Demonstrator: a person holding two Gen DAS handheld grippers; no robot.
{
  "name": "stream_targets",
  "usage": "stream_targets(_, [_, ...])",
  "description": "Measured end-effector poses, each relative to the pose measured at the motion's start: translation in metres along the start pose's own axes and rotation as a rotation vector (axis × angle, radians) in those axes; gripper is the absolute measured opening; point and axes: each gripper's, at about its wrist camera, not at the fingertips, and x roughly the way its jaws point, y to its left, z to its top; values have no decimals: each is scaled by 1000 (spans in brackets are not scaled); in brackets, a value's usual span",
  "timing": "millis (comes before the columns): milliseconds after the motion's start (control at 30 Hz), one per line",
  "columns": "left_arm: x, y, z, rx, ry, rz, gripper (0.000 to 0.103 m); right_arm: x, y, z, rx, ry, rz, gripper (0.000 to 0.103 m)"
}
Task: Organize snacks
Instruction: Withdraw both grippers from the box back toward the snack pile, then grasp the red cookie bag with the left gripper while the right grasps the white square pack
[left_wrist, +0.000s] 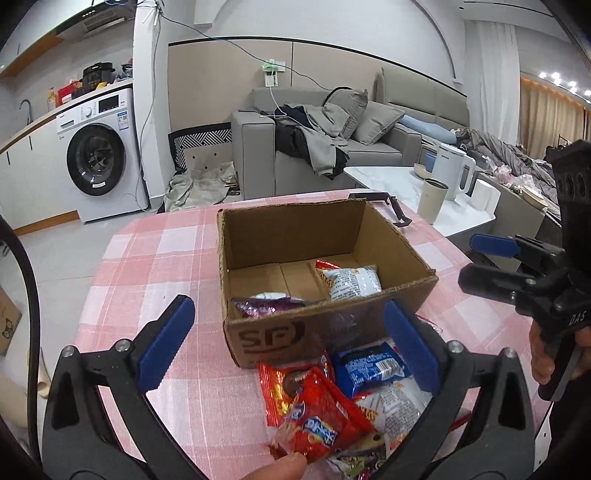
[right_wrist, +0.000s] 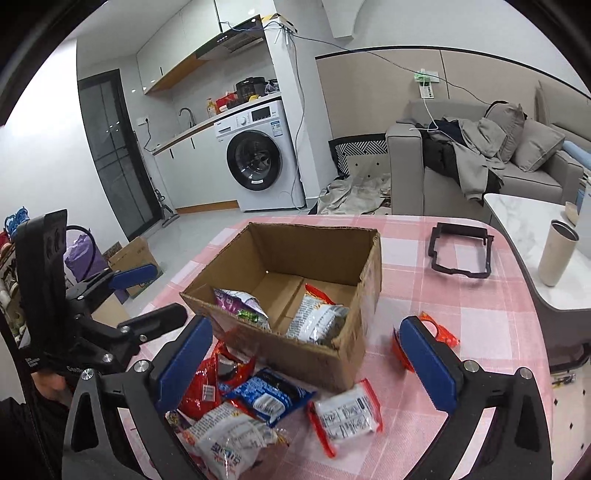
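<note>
An open cardboard box (left_wrist: 258, 343) (right_wrist: 325, 362) stands on the pink checked tablecloth. Inside lie a white and red packet (left_wrist: 352, 281) (right_wrist: 317, 319) and a purple packet (left_wrist: 264, 302) (right_wrist: 236, 301). In front of the box lies a pile of snack packets: a red one (left_wrist: 314, 413), a blue one (left_wrist: 371, 367) (right_wrist: 266, 397), and white ones (right_wrist: 347, 415) (right_wrist: 225, 439). My left gripper (left_wrist: 291, 350) is open and empty above the pile. My right gripper (right_wrist: 310, 365) is open and empty, over the box's near wall. A small red packet (right_wrist: 441, 332) lies by its right finger.
A black plastic frame (right_wrist: 460, 253) lies on the table beyond the box. A beige cup (right_wrist: 556, 258) and a white kettle (left_wrist: 456, 171) stand on a marble side table at the right. A sofa, a washing machine and floor boxes lie beyond the table's far edge.
</note>
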Motion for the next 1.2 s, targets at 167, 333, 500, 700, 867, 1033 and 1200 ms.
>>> stream_targets(167, [-17,0,-19,-19,4,20,102,-11,-4,-16,12,-5,-19,103])
stream_targets(333, [-24,5,-39,-45,24,24,102,-15,-9,-29,22,13,-46,103])
stream_targets(500, [-23,8,-58,-60,50,34,102,-16,-14,-41,24,37,-81,103])
stream_targets(700, [-20,14,-65,-82,68,29,102,-11,-22,-52,26,78,-114,103])
stream_targets(867, [-13,16,-66,-81,80,31,102,-5,-24,-56,24,104,-140,103])
stream_targets(1033, [-5,20,-70,-90,112,34,102,5,-27,-60,21,143,-153,103])
stream_targets(1200, [0,23,-76,-104,134,17,102,20,-26,-70,1,193,-167,103])
